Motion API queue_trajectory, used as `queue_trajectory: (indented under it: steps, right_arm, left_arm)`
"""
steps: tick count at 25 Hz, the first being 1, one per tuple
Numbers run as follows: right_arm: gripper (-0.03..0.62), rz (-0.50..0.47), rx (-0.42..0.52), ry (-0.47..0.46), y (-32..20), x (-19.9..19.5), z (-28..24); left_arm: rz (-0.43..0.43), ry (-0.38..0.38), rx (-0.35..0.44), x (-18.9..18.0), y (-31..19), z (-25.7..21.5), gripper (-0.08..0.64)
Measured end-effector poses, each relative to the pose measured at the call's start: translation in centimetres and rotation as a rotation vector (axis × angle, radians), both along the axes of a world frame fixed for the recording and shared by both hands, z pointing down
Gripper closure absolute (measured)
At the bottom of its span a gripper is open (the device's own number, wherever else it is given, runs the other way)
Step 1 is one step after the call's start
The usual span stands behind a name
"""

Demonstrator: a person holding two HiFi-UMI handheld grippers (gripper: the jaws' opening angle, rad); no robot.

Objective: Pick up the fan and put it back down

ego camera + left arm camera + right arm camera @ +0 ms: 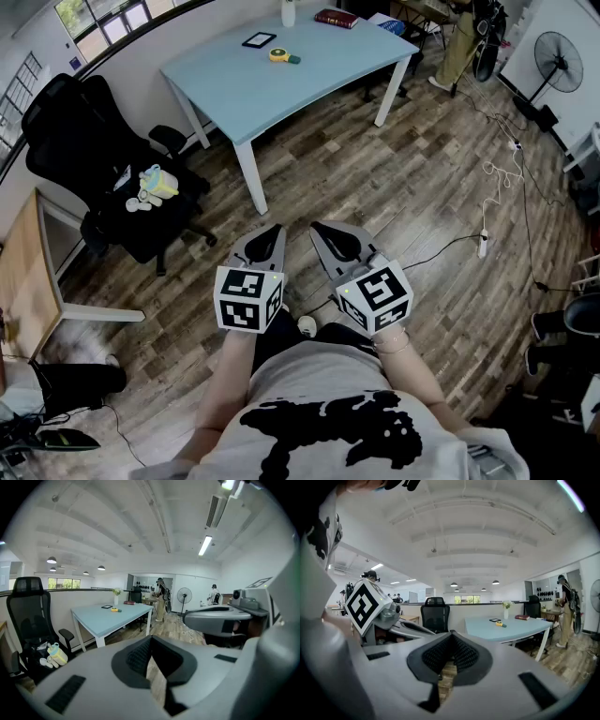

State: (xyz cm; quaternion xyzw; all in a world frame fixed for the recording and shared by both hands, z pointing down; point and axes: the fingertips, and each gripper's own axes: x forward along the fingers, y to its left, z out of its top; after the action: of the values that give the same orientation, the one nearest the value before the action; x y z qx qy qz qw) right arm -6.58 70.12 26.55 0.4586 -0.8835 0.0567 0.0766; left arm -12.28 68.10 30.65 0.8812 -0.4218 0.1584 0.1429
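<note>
Near: you've got 2 grippers side by side over the wood floor. Left gripper (275, 228) has its jaws closed w/ nothing in them, and right gripper (317, 226) is the same. Only the head view shows both tips at once. The right gripper view catches just the left one's marker cube (370, 604).

Mid: 1 black chair (66, 131), 1 blue table (244, 89).

On the table: 1 fan (279, 55), w/ round yellow body and teal stub, lying flat just beside 1 tablet (259, 40). Also 1 red book (336, 18).

Far: 1 pedestal fan (560, 49).
</note>
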Motion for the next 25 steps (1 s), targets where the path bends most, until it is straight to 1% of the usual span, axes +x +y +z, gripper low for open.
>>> queue_trajectory:
  steps: [4, 8, 13, 16, 18, 20, 22, 23, 25]
  right_arm:
    - [0.589, 0.023, -0.010, 0.022, -0.8, 1.3, 0.4]
    - [0.589, 0.070, -0.021, 0.016, -1.2, 2.7, 0.5]
    - [0.589, 0.086, -0.034, 0.053, -1.2, 3.2, 1.1]
    - [0.589, 0.100, -0.036, 0.066, -1.2, 3.5, 1.5]
    - [0.588, 0.107, -0.035, 0.068, -1.2, 3.8, 1.6]
    - [0.588, 0.118, -0.039, 0.063, -1.5, 4.3, 1.7]
    - [0.586, 0.136, -0.046, 0.053, -1.7, 4.9, 1.9]
    - [0.565, 0.147, -0.049, 0.048, -1.8, 5.2, 2.0]
    - [0.550, 0.164, -0.051, 0.046, -1.9, 5.7, 2.3]
  left_arm:
    - [-0.047, -0.027, 0.039, -0.5, -1.8, -1.3, 0.549]
    - [-0.076, -0.054, 0.061, -1.2, -2.5, -1.5, 0.549]
    - [-0.044, -0.093, 0.071, -0.9, -2.1, -1.1, 0.549]
    - [-0.036, -0.113, 0.104, -1.1, -1.9, -1.3, 0.549]
    - [-0.042, -0.072, 0.112, -1.2, -1.8, -1.6, 0.549]
    - [-0.076, -0.019, 0.108, -1.8, -2.1, -1.7, 0.549]
    - [-0.121, 0.002, 0.108, -2.6, -2.4, -1.6, 0.549]
    - [-0.141, 0.010, 0.106, -3.0, -2.5, -1.5, 0.549]
    - [-0.169, 0.018, 0.099, -3.6, -2.7, -1.2, 0.549]
